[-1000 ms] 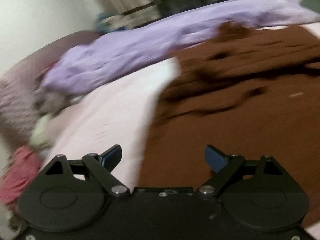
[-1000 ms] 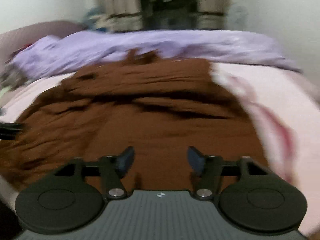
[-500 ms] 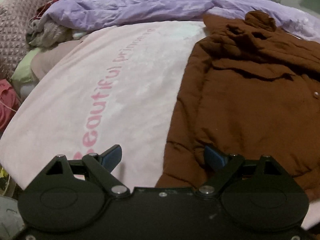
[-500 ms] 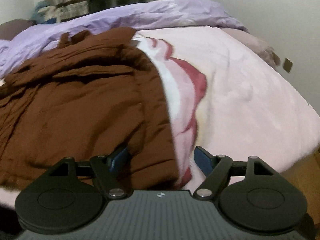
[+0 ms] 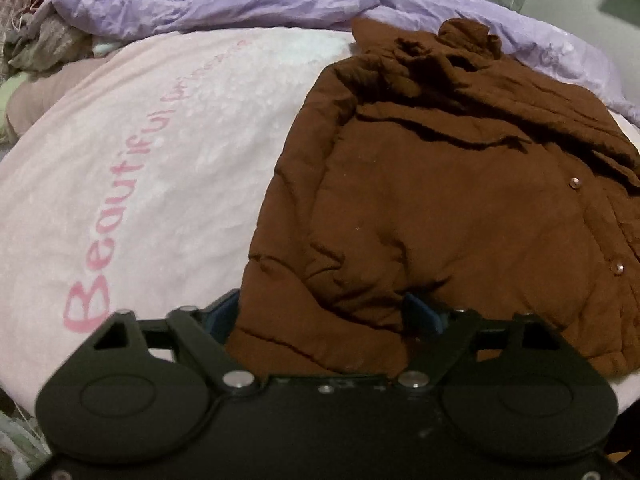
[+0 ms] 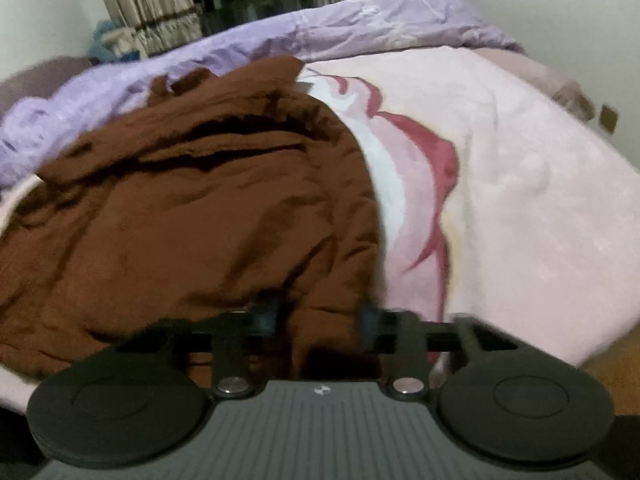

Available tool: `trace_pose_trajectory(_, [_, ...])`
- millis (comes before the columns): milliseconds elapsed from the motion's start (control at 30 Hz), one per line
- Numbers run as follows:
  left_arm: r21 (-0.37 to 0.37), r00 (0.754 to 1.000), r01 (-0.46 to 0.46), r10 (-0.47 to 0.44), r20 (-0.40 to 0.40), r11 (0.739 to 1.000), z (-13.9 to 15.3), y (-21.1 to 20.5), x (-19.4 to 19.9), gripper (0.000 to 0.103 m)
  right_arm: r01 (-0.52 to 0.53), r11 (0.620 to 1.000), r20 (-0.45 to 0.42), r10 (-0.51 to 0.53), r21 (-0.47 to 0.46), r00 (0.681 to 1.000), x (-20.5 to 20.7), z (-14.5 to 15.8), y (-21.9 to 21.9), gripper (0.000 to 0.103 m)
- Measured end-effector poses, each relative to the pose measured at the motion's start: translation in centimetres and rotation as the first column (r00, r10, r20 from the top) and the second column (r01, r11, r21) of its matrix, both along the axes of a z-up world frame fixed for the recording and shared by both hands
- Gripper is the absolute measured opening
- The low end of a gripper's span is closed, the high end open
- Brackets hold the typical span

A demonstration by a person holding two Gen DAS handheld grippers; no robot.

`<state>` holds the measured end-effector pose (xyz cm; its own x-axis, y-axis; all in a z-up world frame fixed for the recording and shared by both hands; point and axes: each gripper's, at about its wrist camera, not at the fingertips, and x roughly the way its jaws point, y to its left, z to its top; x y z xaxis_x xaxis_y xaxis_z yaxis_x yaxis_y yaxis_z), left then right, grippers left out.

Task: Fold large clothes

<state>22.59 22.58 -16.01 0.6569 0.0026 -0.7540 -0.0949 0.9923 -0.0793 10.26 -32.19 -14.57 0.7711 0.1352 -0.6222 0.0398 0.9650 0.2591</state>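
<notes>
Both claws point(image 5: 324, 312) point(image 6: 318, 316) gape around the brown jacket point(image 5: 440, 200) hem; right view blurred.

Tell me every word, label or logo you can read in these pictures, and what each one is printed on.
"Beautiful", in pink letters on the pink blanket.
A second, paler pink word follows it further up the blanket; too faint and blurred to read.
A small white logo mark sits on the right gripper's grey body; no letters are readable.
The brown jacket shows snap buttons but no readable label.
</notes>
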Motion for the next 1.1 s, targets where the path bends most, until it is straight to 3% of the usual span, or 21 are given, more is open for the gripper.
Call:
trace_pose_trajectory(33, [-0.007, 1.0, 0.003, -0.003, 0.012, 1.0, 0.3, -0.1, -0.1, 0.036, 0.007, 1.0, 0.005, -0.007, -0.003, 1.0, -0.2, 0.2, 0.1, 0.023])
trace_pose_trajectory(67, [-0.025, 1.0, 0.011, -0.01, 0.019, 1.0, 0.8, -0.1, 0.0, 0.021, 0.01, 1.0, 0.01, -0.01, -0.012, 1.0, -0.4, 0.4, 0.3, 0.021])
trace_pose_trajectory(100, [-0.042, 1.0, 0.008, -0.007, 0.031, 0.999, 1.4, 0.0, -0.2, 0.02, 0.012, 1.0, 0.019, -0.012, -0.016, 1.0, -0.6, 0.7, 0.4, 0.018])
trace_pose_trajectory(267, [0.042, 0.991, 0.013, -0.019, 0.133, 0.999, 5.4, -1.7, -2.1, 0.019, 0.023, 1.0, 0.14, -0.023, 0.006, 0.99, -2.8, 4.2, 0.4, 0.016])
trace_pose_trajectory(367, [0.079, 0.994, 0.008, -0.017, 0.108, 0.997, 4.7, -2.7, -2.0, 0.017, 0.043, 0.999, 0.124, -0.042, -0.011, 0.991, -2.7, 4.3, 0.7, 0.016])
trace_pose_trajectory(500, [0.027, 0.999, -0.042, 0.042, 0.017, 0.999, 1.8, -2.4, -0.7, 0.014, 0.093, 0.996, 0.015, -0.093, -0.015, 0.996, -1.1, 1.1, 0.9, 0.014])
trace_pose_trajectory(567, [0.012, 0.998, -0.059, 0.058, 0.038, 0.998, 3.2, -2.4, 0.2, 0.013, 0.095, 0.995, 0.028, -0.094, -0.022, 0.995, -0.7, 1.9, 1.3, 0.013])
trace_pose_trajectory(633, [0.024, 0.993, -0.045, 0.042, 0.114, 0.999, 6.1, -2.9, 1.7, 0.013, 0.086, 0.996, 0.097, -0.085, -0.013, 0.992, 0.2, 4.5, 1.3, 0.013])
trace_pose_trajectory(767, [0.025, 0.976, -0.048, 0.042, 0.216, 0.999, 11.3, -4.4, 8.2, 0.012, 0.077, 0.997, 0.215, -0.071, -0.019, 0.974, 6.1, 10.6, 2.0, 0.012])
trace_pose_trajectory(967, [0.057, 0.961, -0.117, 0.099, 0.26, 0.991, 16.5, -5.5, 21.2, 0.012, 0.137, 0.99, 0.194, -0.138, 0.017, 0.971, 19.5, 16.6, 1.4, 0.012])
trace_pose_trajectory(1033, [0.063, 0.964, -0.132, 0.113, 0.242, 0.989, 17.1, -5.5, 25.4, 0.017, 0.16, 0.986, 0.175, -0.164, 0.038, 0.971, 23.8, 17.5, 0.9, 0.012])
trace_pose_trajectory(1100, [0.007, 0.961, -0.16, 0.154, 0.231, 0.987, 16.6, -4.2, 29.5, 0.03, 0.168, 0.983, 0.136, -0.176, 0.071, 0.975, 27.9, 16.7, 0.4, 0.019])
